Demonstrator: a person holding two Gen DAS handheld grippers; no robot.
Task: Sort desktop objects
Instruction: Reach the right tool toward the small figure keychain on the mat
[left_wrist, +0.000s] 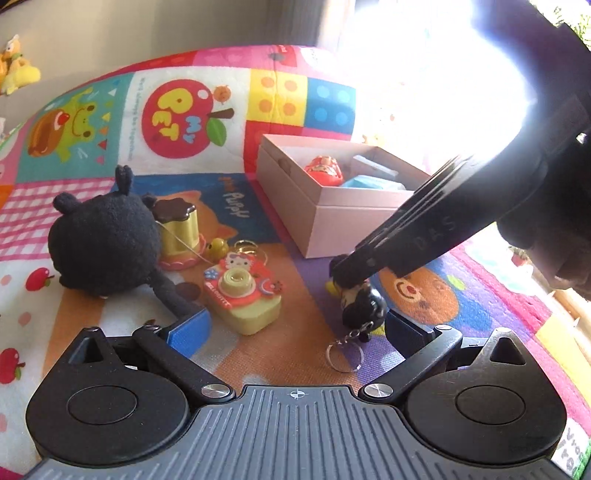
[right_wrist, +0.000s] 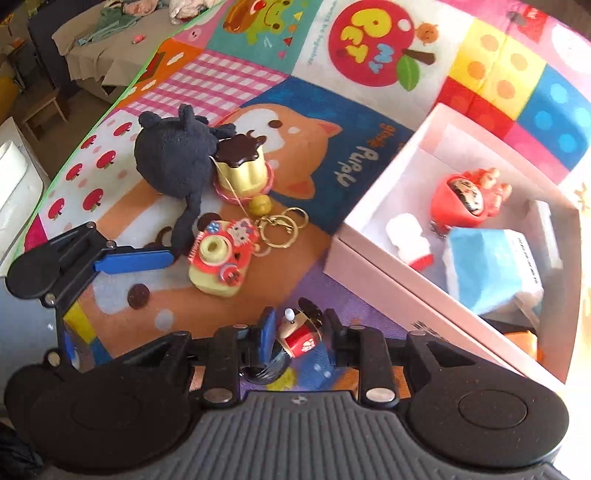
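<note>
While tilted steeply, right gripper (right_wrist: 298, 334) apparently pinches figurine (right_wrist: 295, 338).

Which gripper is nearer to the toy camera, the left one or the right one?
Left. The left gripper stands open with one finger beside the toy camera. The right gripper is further away, closed on a small figure keychain, toward the pink box.

Black-haired doll keychain (left_wrist: 364, 306) clamped in right tongs (right_wrist: 299, 338), near pink box (right_wrist: 388, 273).
</note>
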